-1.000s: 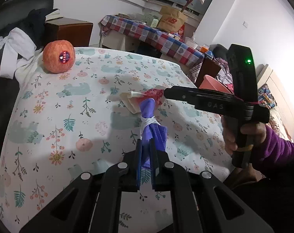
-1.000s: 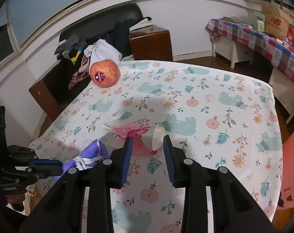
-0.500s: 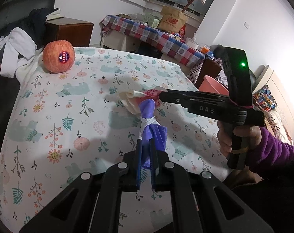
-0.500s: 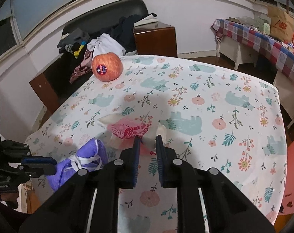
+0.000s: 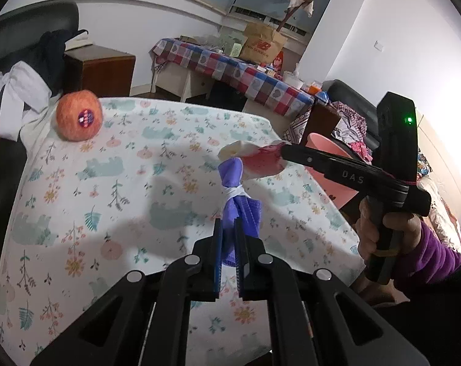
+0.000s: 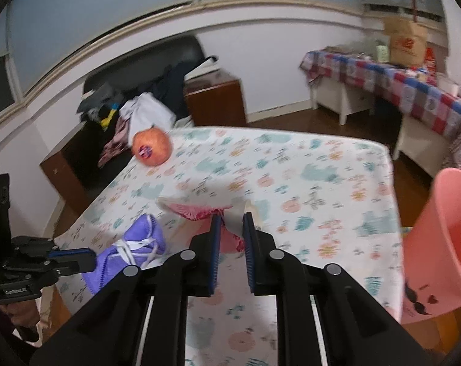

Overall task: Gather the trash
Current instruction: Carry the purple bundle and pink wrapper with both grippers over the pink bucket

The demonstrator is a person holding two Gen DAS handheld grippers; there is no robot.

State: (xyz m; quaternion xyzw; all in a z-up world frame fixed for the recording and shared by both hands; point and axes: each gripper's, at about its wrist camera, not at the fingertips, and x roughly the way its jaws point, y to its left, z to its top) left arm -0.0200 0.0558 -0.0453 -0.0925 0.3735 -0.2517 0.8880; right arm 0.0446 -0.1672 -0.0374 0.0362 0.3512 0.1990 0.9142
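Note:
My left gripper is shut on a purple face mask rolled up and tied with its white strap; it hangs a little above the floral tablecloth. In the right wrist view the same mask shows at the lower left in the left gripper. My right gripper is shut on a crumpled red and white wrapper, lifted off the cloth. From the left wrist view that wrapper sticks out of the right gripper, held by a hand in a purple sleeve.
A pink bin stands off the table's right edge, also seen as a pink bin behind the right gripper. An apple with a sticker sits at the far left corner. Clothes on a sofa and a checked table lie beyond.
The right gripper closed on the red and white wrapper and lifted it off the cloth, swinging toward the pink bin. The left gripper with the mask rose slightly.

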